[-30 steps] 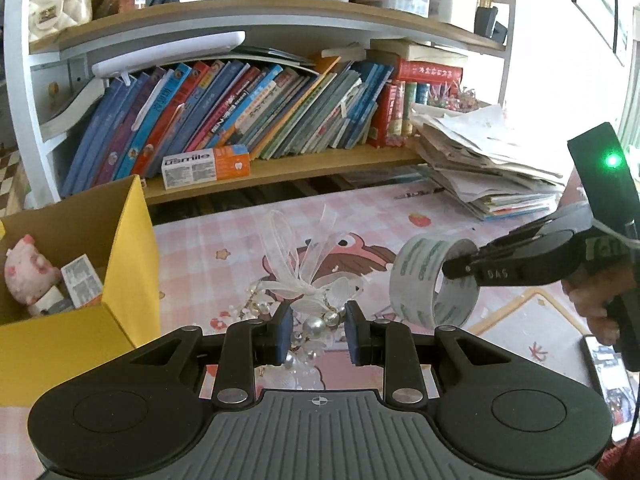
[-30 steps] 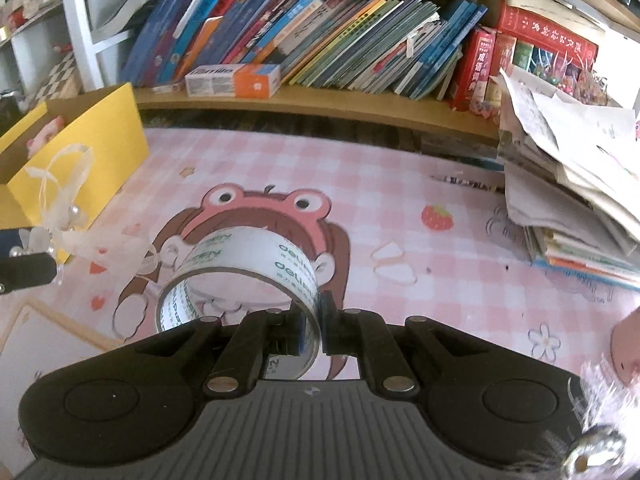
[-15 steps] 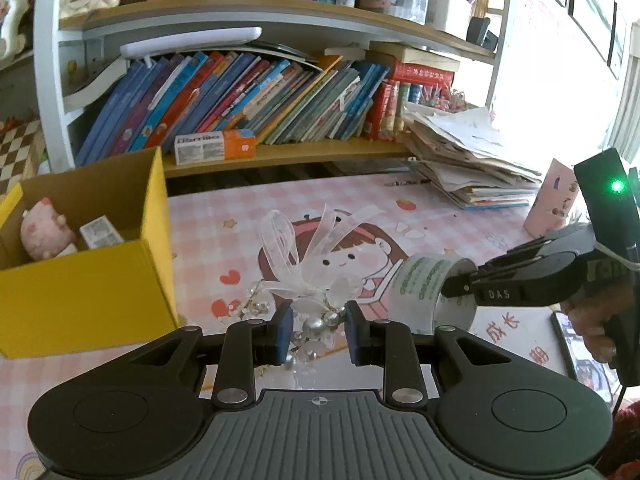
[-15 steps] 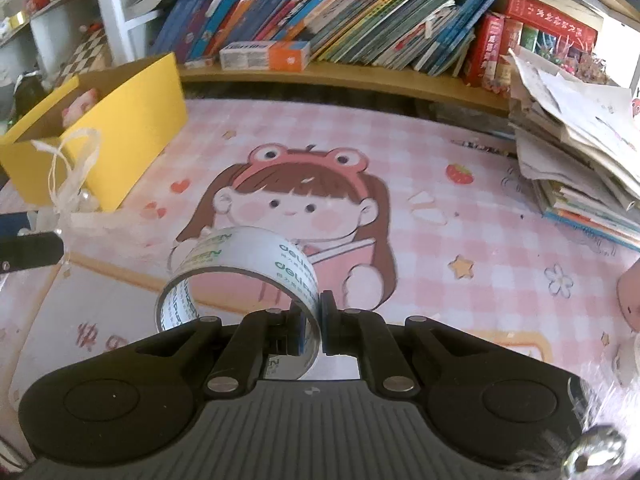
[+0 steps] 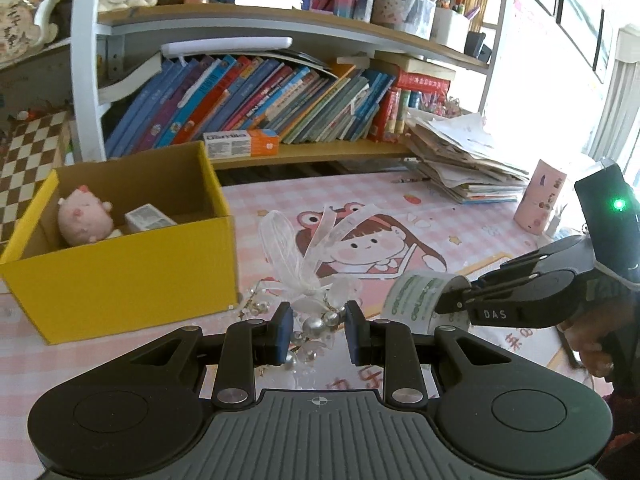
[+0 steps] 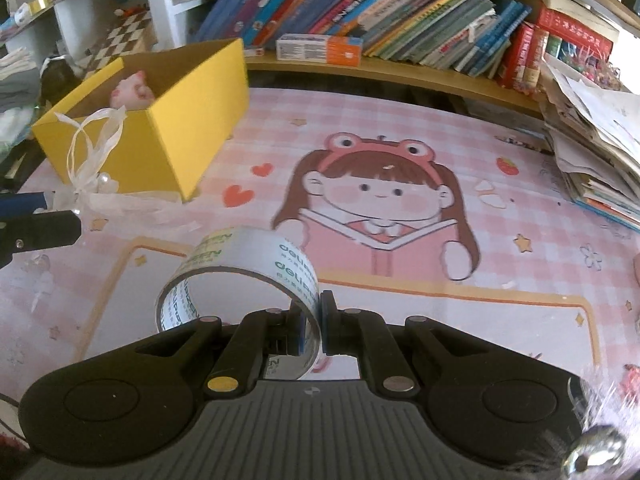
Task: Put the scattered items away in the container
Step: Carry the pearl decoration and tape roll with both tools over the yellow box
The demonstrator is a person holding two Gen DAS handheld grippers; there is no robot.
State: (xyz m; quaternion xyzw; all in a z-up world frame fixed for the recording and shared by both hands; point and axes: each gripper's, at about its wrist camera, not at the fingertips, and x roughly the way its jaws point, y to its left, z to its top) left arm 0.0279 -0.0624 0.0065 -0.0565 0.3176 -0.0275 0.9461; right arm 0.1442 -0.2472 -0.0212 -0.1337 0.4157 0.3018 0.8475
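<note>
Tape roll (image 6: 240, 276) in right gripper (image 6: 316, 326)

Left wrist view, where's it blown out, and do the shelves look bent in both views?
Left wrist view: the window on the right is washed out white, and the shelf boards bow strongly. Right wrist view: evenly lit, with the book shelf curving too.

The small white box (image 5: 149, 218) in the yellow box (image 5: 120, 280) bears print seemingly too small to read.

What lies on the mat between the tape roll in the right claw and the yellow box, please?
In the right wrist view, only bare pink mat with printed hearts lies between the tape roll and the yellow box; the left claw's ribbon bow hangs off to the left.
</note>
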